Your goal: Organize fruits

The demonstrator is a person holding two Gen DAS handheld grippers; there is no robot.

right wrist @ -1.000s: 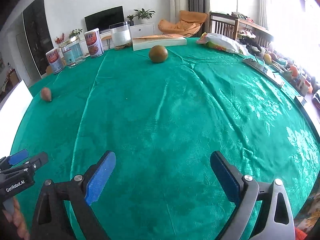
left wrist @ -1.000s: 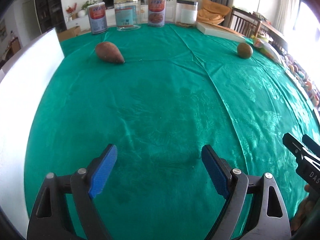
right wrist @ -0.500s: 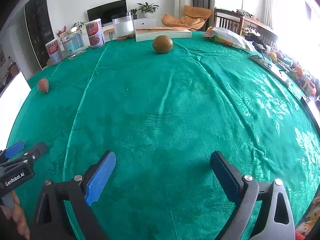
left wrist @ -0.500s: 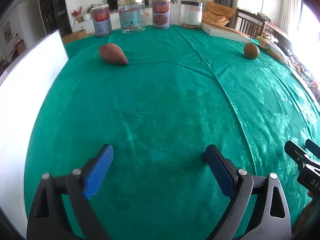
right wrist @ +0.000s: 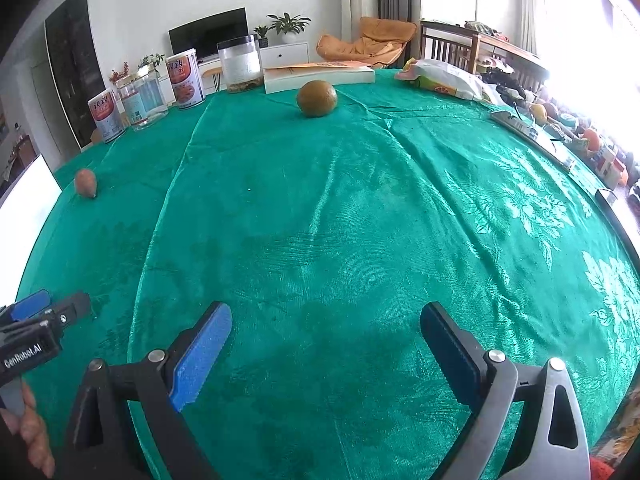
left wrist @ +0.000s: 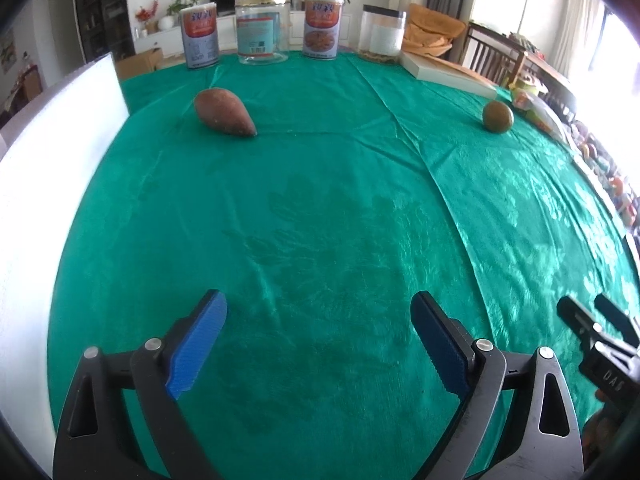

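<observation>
- Fruits: two on the green worktop (left wrist: pixel 320 208), both well ahead of my jaws, neither touched.
- Brown pointed fruit (left wrist: pixel 224 117) lies on its side, far-left in left wrist view, tip toward the right; ahead and a bit left of the left gripper (left wrist: pixel 319 320). In right wrist view I see it small at far left (right wrist: pixel 85 182).
- Round green-brown fruit (right wrist: pixel 317 98) sits far-center in right wrist view, ahead and slightly left of the right gripper (right wrist: pixel 326 330); just in front of a flat white box (right wrist: pixel 320 74). Left wrist view has it far right (left wrist: pixel 497 117).
- The two fruits are well apart, w/ bare cloth between.
- Left gripper: jaws spread wide, nothing between the blue pads (left wrist: pixel 198 344), hovering over near part of worktop.
- Right gripper: jaws also spread wide, holding nothing, over near edge area.
- Each gripper shows at the edge of the other's view: right one at lower right (left wrist: pixel 596 336), left one at lower left (right wrist: pixel 36 328), side by side.
- Back edge of worktop: two printed cans (left wrist: pixel 199 38) (left wrist: pixel 322 26), a clear jar w/ gold lid (left wrist: pixel 262 28) between them, a white-filled jar (left wrist: pixel 382 32) further right.
- White board (left wrist: pixel 48 184) stands along the left side of the worktop.
- Snack bag (right wrist: pixel 444 76) at far right, beyond the round fruit.
</observation>
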